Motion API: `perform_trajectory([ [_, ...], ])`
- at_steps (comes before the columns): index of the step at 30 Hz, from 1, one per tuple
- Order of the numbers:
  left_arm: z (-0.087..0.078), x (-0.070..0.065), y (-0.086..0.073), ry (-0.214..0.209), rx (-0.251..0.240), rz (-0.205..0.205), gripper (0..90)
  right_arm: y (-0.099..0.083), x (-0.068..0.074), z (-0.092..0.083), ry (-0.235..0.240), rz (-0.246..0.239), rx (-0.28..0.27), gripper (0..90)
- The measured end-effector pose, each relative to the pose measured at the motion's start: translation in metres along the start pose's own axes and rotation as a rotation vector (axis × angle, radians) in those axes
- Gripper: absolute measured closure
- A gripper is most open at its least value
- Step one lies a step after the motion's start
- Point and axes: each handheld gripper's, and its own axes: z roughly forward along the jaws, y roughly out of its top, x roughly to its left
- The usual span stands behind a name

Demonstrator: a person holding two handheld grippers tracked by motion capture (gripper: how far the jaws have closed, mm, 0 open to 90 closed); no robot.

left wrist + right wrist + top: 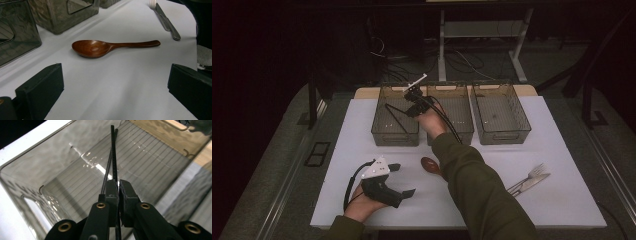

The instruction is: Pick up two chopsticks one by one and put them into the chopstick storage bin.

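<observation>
We see black chopsticks (113, 155) pinched in the right gripper (118, 185) over the upper-left bin (395, 117). Lower left, the left gripper (115, 82) gapes toward a wooden spoon (100, 47) on the white table (557, 200), dark room beyond.

bare table (125, 82) before wooden spoon (105, 47)
</observation>
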Motion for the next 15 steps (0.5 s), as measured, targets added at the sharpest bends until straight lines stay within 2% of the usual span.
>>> perform_trajectory([
  [4,0.000,0.000,0.000,-0.001,0.000,-0.001,0.0,0.000,0.002,0.008,0.009,0.008,0.001,84.0],
  [8,-0.001,0.000,0.000,0.000,0.000,0.000,0.0,0.000,0.003,0.004,0.035,-0.010,-0.028,75.1],
  [15,-0.001,0.001,0.000,0.005,0.003,0.000,0.0,-0.003,0.004,-0.014,0.087,-0.041,-0.089,57.7],
])
